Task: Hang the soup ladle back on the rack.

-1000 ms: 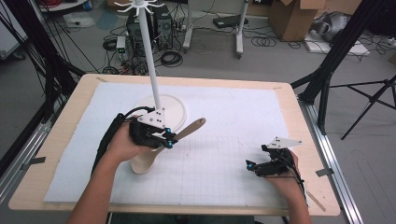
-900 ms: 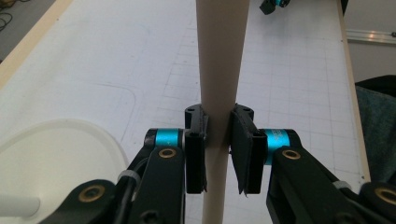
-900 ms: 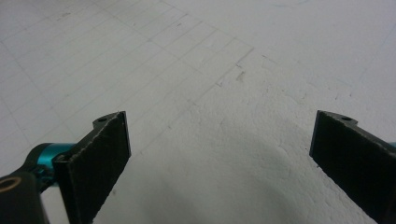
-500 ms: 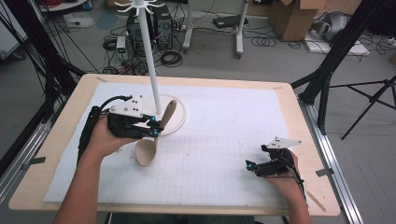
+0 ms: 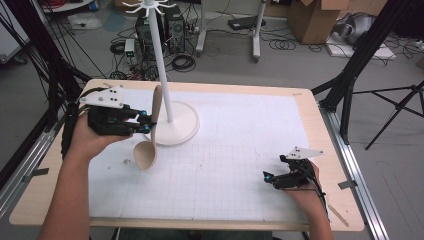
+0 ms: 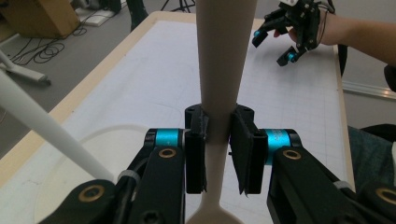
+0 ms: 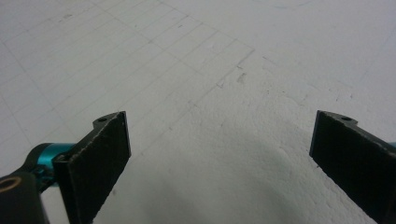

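high view | left hand-held gripper [image 5: 146, 121] clamped on wooden spoon [image 5: 150, 135] handle | bowl hangs below

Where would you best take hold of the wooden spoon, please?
Grip the wooden spoon at the narrow neck of its flat handle, just above the bowl, coming in from the side across its edges. The left hand-held gripper is shut there now, and the spoon hangs upright.

high view: above, facing forward-down | gripper views: close, along fingers | shared: white mat [image 5: 240, 150]
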Demonstrator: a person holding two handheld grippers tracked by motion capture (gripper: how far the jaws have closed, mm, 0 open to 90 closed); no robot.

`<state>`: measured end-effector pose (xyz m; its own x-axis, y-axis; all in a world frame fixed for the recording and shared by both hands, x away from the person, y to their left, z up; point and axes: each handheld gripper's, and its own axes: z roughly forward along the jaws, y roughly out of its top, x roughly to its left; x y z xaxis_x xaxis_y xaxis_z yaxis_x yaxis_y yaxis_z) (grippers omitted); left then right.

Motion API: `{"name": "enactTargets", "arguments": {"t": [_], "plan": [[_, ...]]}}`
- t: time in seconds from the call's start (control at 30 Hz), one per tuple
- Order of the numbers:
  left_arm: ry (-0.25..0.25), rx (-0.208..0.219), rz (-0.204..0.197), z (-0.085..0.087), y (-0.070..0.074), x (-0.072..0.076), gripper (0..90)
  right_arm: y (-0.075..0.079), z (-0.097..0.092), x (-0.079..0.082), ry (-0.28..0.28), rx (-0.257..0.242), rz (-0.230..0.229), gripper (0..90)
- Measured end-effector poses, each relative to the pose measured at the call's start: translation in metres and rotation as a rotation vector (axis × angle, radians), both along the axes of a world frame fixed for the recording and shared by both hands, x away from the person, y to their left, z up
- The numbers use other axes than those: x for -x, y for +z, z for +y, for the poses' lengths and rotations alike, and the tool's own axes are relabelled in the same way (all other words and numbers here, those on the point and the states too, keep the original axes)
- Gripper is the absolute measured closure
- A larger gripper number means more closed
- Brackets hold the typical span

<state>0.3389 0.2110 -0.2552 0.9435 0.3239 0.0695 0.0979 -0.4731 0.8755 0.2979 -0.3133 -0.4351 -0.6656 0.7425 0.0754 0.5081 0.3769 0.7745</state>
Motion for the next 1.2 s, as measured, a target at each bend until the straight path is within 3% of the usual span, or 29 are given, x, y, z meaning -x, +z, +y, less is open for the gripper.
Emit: {"name": "enactTargets", "arguments": {"t": [0.27,0.43,0.67,0.97,1.2], "plan": [[0.036,0.046,0.023,0.026,0.013,-0.013,75.8,0.001,0.002,0.000,0.005,-0.002,-0.006,4.3],[0.033,0.074,0.048,0.035,0.021,-0.023,75.8,0.002,0.002,0.000,0.007,-0.005,-0.007,4.3],[0.033,0.054,0.046,0.042,0.042,-0.039,75.8,0.003,0.001,0.000,0.007,-0.006,-0.011,4.4],[0.036,0.081,0.047,0.057,0.069,-0.057,75.8,0.004,0.001,0.001,0.006,-0.008,-0.011,4.4],[0.082,0.081,0.055,0.063,0.083,-0.069,75.7,0.004,0.003,0.001,0.010,-0.004,-0.012,4.4]]}}
